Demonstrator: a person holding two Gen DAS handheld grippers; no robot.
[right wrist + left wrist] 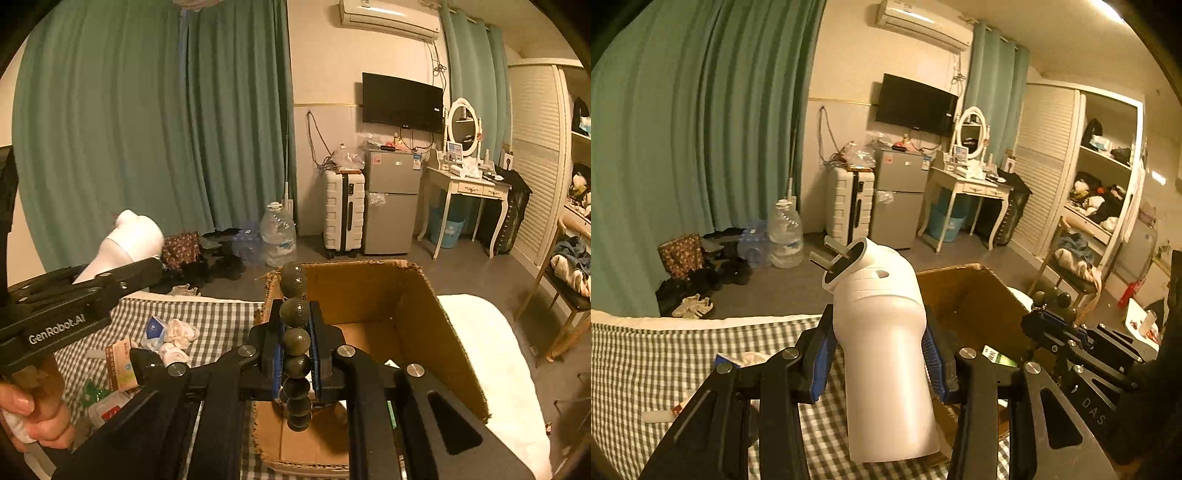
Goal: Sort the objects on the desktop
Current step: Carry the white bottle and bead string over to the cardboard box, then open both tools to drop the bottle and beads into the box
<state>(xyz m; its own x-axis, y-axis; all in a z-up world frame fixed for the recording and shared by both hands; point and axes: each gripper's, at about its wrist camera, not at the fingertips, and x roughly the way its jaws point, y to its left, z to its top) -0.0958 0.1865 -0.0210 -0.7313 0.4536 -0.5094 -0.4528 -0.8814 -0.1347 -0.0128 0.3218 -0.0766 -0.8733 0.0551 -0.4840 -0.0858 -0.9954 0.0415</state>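
Left gripper [879,354] clamped on a white plug-in device [882,332], blue pads pressed against both flanks, two metal prongs pointing up and away. Held in the air above the checked cloth [665,369], just left of the cardboard box [964,295]. Same device visible from the right wrist view as a white shape [129,240] sticking out past the left gripper's black frame.

Right gripper [295,354] nearly closed on a string of dark round beads [294,343]; pads pinch the middle beads, top beads standing free above, lower ones hanging below. Held over the near edge of the open cardboard box [424,332]. Box interior mostly bare; something small and green lies near its floor.

Still on the cloth: crumpled white tissues [177,332], a small orange carton [120,363], other small packets, too blurred to name. A hand [33,417] grips the left gripper's handle.

Risks, as judged:
- Smooth, tapering body of the device, gripped near its waist: could slide forward out of the pads if tilted further down.
- Beads round and pinched only on a few: could roll or swing out, drop outside the box if released too near the rim.
- Both grippers close together beside the box: frames could knock while lowering.
- Box wall thin and torn at the edge: a bump could shove or tip it off the cloth.
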